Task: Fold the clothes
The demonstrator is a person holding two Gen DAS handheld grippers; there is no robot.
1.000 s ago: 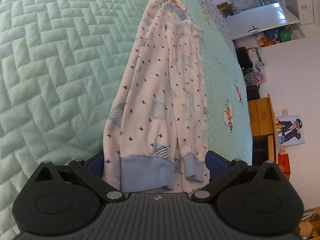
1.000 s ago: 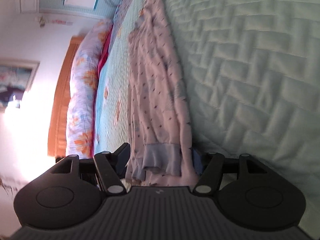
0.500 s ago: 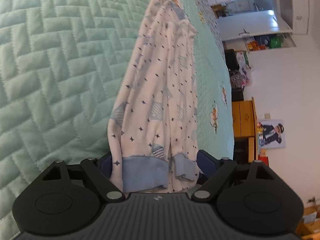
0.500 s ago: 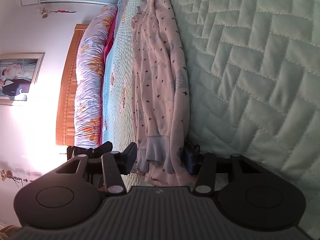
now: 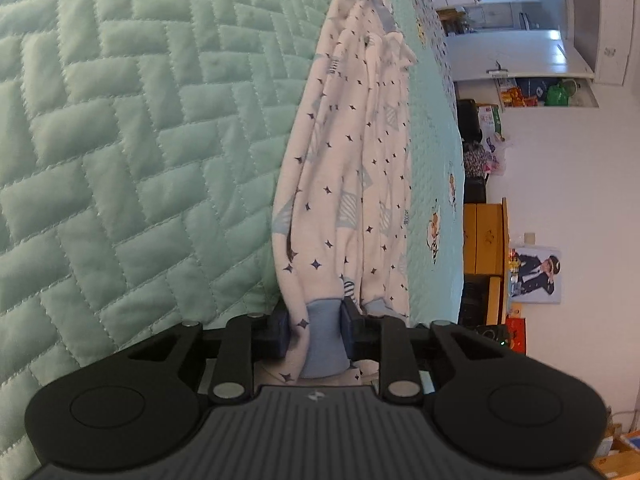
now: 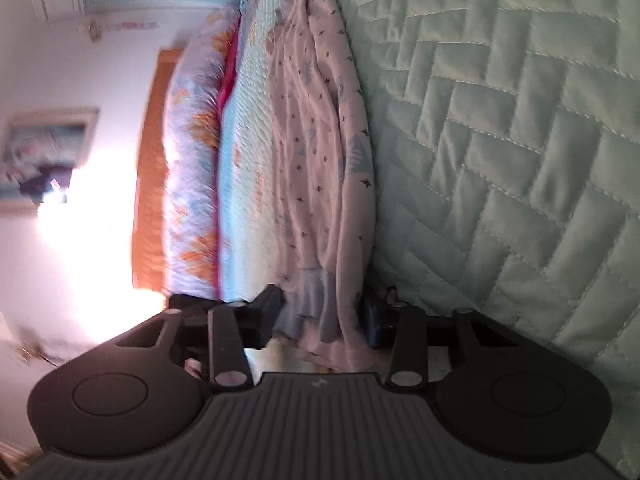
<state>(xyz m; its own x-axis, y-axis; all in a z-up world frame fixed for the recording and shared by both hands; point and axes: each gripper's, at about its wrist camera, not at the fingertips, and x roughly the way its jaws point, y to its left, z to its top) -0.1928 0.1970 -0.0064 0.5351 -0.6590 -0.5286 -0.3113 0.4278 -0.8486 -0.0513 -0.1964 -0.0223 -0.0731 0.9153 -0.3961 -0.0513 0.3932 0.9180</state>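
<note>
Garment: white pyjama piece [image 5: 352, 184] with small dark stars and pale blue cuffs, lying as a long narrow bundle on a mint-green quilted bedspread [image 5: 120, 140]; it runs straight away from the fingers of both tools. Left gripper [image 5: 314, 330]: jaws closing, the blue cuff [image 5: 322, 334] and a fold of starred cloth bunched between the two dark pads, which press against the cloth on both sides. A second, smaller blue cuff sits just outside the right-hand finger. Right gripper [image 6: 322, 314]: jaws closing, the opposite end of the garment [image 6: 320, 160] with its ruffled blue hem [image 6: 316, 312] between the fingers; the left-hand pad touches the cloth, but the view is motion-blurred and whether the right-hand pad presses it cannot be told. Beyond the left fingers, to their right: bee-print bedspread edge, wooden cabinet [image 5: 486, 240], framed picture on a white wall. Left of the right fingers: floral bolster [image 6: 196, 160] against a wooden headboard [image 6: 150, 168].
</note>
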